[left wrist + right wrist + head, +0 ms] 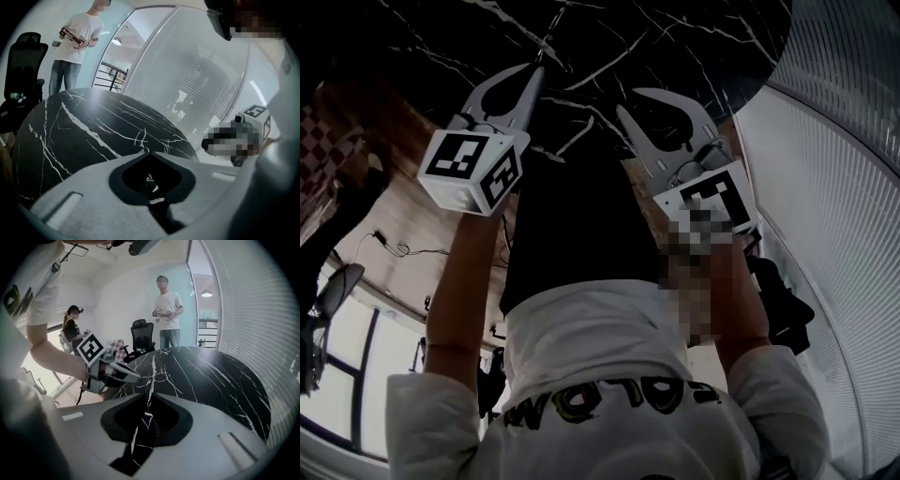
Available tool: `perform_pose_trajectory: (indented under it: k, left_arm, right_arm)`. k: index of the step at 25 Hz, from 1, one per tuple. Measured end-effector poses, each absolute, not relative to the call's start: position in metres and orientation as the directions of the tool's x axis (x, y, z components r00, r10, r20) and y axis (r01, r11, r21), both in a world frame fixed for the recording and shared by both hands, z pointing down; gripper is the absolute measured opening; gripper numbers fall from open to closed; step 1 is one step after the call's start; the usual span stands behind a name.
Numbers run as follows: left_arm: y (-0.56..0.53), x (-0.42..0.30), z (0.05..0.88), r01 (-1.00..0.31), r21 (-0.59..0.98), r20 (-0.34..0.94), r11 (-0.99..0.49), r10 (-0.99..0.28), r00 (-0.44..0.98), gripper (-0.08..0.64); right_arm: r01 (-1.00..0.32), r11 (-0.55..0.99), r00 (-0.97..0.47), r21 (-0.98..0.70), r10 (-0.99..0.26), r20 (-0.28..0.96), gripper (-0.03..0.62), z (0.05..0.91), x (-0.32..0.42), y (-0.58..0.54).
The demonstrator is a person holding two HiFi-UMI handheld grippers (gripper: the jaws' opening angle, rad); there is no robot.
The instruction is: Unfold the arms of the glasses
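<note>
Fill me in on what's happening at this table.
A person holds a two-jaw gripper in each hand, both pointed toward a black marble table. The left gripper and the right gripper each have their jaws together with nothing between them. No glasses show in any view, so the unfolding is not under way. Beyond the table, a bystander in a white T-shirt stands holding something, near an office chair.
</note>
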State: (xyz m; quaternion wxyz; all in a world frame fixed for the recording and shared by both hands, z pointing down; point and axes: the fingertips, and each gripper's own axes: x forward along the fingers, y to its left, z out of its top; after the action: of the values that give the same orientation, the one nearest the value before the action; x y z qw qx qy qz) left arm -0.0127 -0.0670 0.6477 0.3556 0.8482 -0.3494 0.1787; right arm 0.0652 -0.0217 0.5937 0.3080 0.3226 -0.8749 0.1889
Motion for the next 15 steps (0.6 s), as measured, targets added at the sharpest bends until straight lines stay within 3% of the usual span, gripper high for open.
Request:
perform_pose_trajectory:
  k: [15]
  left_arm:
    - [-0.067,-0.011,0.664,-0.728,0.434,0.535,-0.530,-0.498,0.682,0.048]
  right_arm:
    - [-0.694,0.708,-0.597,-0.130,-0.465,0.654,0.043,0.595,0.070,-0.019]
